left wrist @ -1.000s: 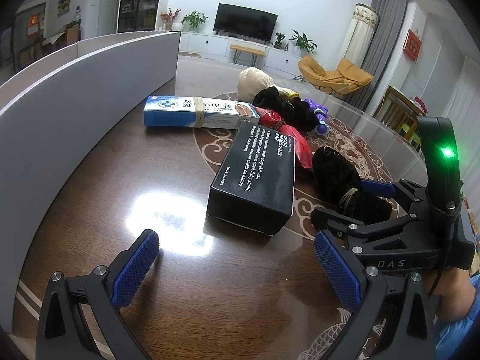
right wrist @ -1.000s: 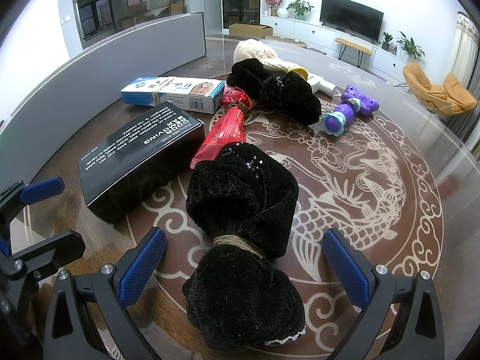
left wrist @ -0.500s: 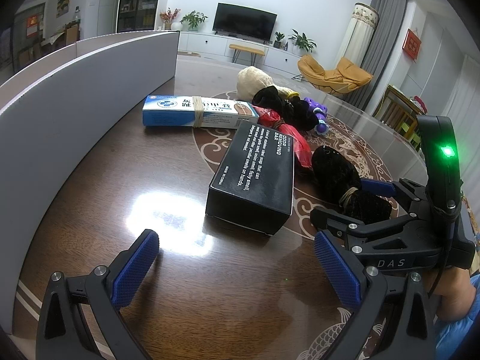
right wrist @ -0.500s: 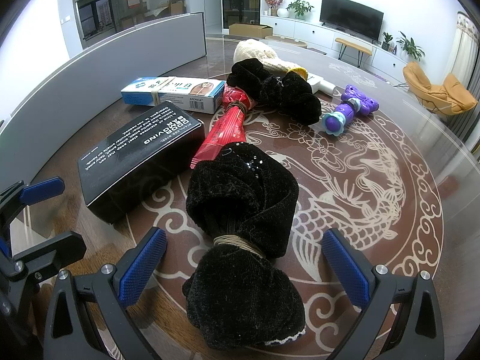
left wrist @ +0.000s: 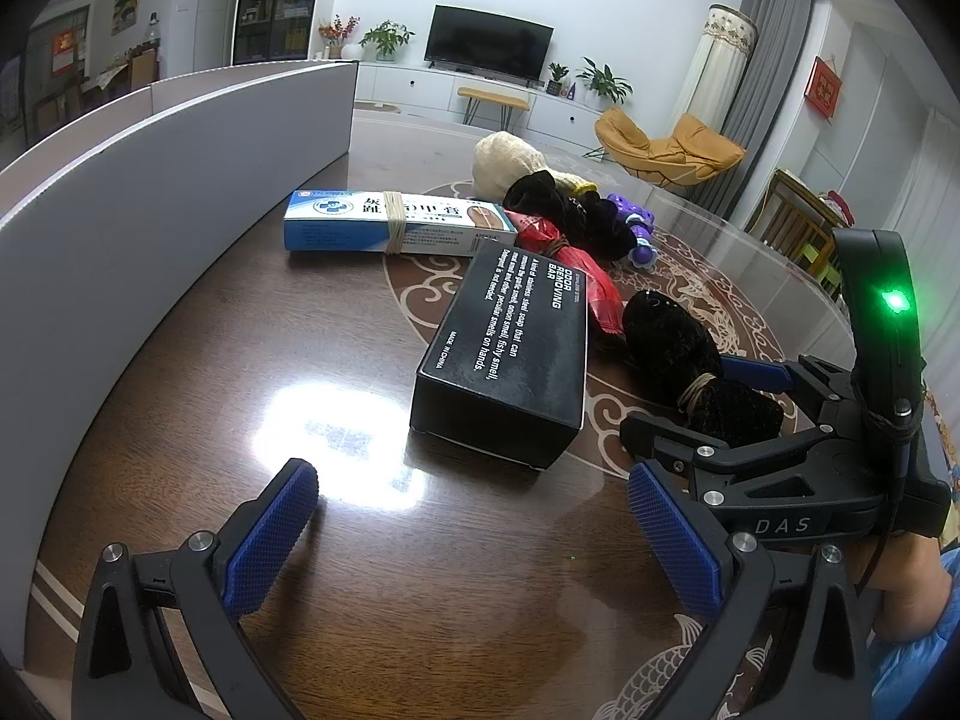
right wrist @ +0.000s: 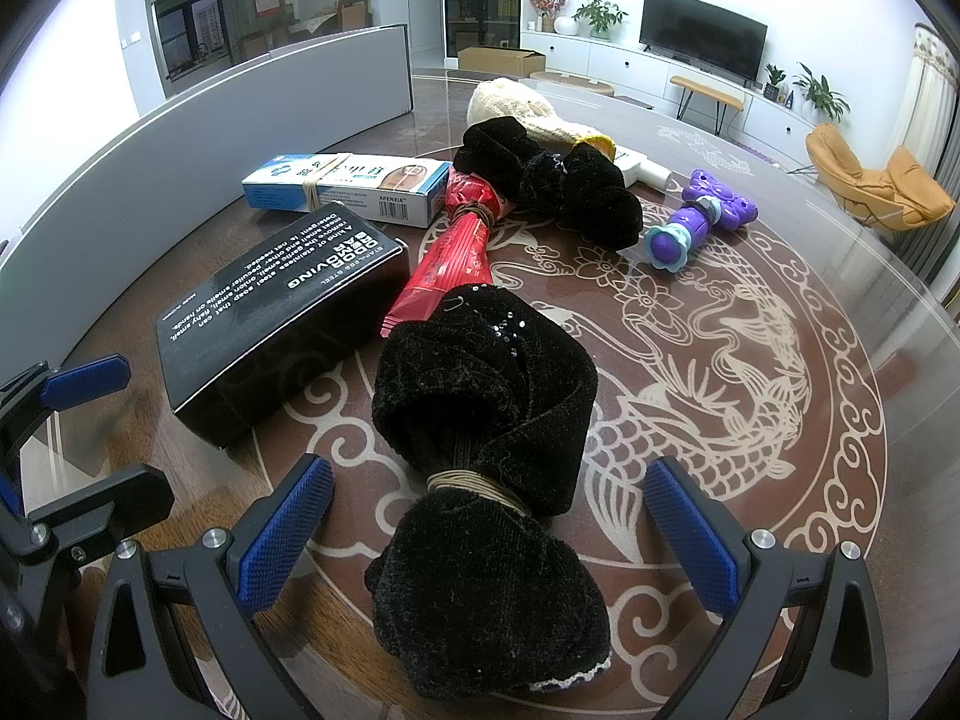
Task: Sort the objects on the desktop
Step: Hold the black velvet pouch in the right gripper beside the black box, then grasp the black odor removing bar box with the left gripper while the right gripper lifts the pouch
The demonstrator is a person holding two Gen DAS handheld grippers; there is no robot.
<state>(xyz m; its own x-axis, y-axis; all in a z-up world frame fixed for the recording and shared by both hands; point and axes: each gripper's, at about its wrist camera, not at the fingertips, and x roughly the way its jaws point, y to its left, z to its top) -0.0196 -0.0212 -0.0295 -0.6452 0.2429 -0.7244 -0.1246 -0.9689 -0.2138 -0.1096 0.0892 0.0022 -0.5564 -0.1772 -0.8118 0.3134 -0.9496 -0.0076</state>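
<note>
On a dark tabletop (right wrist: pixel 840 276) with a pale dragon inlay, the right gripper (right wrist: pixel 489 531) hangs with fingers spread wide on either side of a black velvet bundle (right wrist: pixel 480 420) tied at its waist with cord, not touching it. The left gripper (left wrist: pixel 474 531), fingers likewise spread and holding nothing, faces a black box (left wrist: pixel 510 354) lying just beside the bundle. Behind these, a red packet (right wrist: pixel 456 264) lies between box and bundle; farther back are a blue-and-white carton (right wrist: pixel 348 189), a second black velvet bundle (right wrist: pixel 552 180), a purple toy (right wrist: pixel 699 219) and a cream cloth bundle (right wrist: pixel 510 105). A grey curved panel (left wrist: pixel 150 192) borders the left edge.
</note>
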